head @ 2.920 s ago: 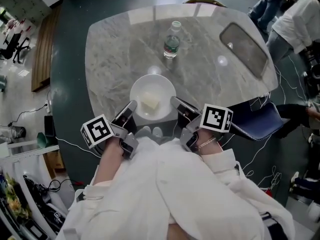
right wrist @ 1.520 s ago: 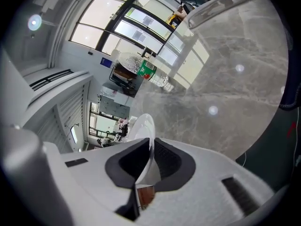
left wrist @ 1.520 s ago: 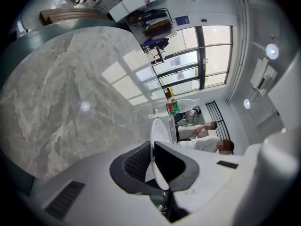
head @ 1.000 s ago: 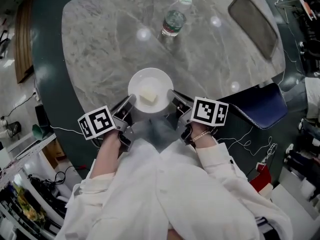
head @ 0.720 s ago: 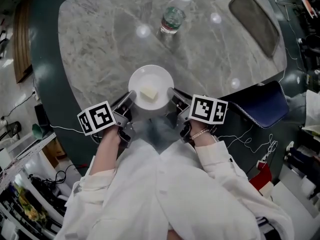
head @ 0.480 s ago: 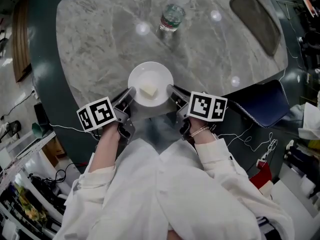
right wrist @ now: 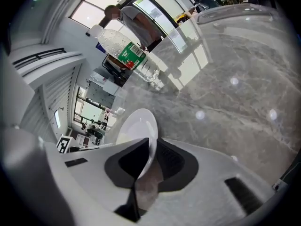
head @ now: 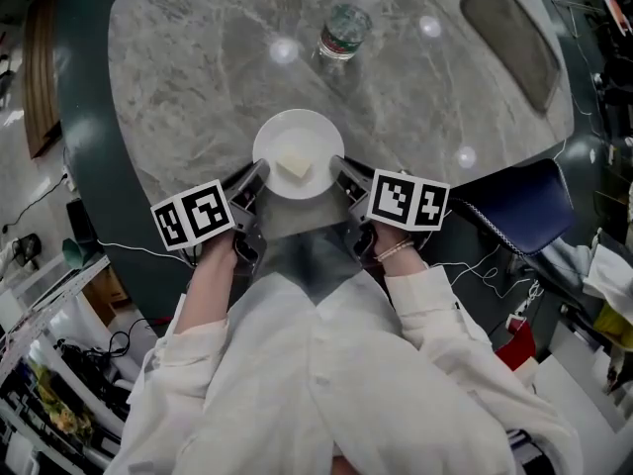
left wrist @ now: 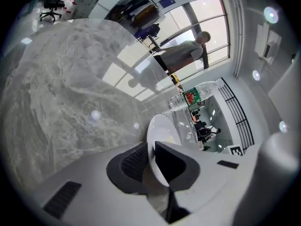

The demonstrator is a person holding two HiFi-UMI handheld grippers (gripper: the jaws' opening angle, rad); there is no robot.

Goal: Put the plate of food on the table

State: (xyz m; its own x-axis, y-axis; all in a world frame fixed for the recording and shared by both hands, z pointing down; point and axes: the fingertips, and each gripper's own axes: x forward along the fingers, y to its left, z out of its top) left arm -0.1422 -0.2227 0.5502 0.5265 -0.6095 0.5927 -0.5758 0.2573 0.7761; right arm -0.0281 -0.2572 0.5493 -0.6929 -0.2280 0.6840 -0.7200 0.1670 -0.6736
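A white plate point(head: 315, 142) with a pale block of food point(head: 294, 165) on it is over the near edge of the grey marble table point(head: 198, 67). My left gripper point(head: 259, 172) is shut on its left rim and my right gripper point(head: 337, 165) on its right rim. In the left gripper view the plate point(left wrist: 160, 126) stands edge-on between the pads of the left gripper point(left wrist: 151, 160), whose jaws have just eased a little wider with the rim still between them. In the right gripper view the plate's rim point(right wrist: 136, 124) runs between the right gripper's point(right wrist: 152, 157) pads. Whether the plate touches the table I cannot tell.
A clear water bottle point(head: 348, 20) with a green label stands further back on the table. A dark oblong patch point(head: 509, 38) lies at the table's far right. A blue chair seat point(head: 514, 206) is right of my right hand. Cables and clutter lie on the floor around.
Both grippers have carried the plate away from the person, further over the table's near edge, and a little lower. Both keep their hold on the rim.
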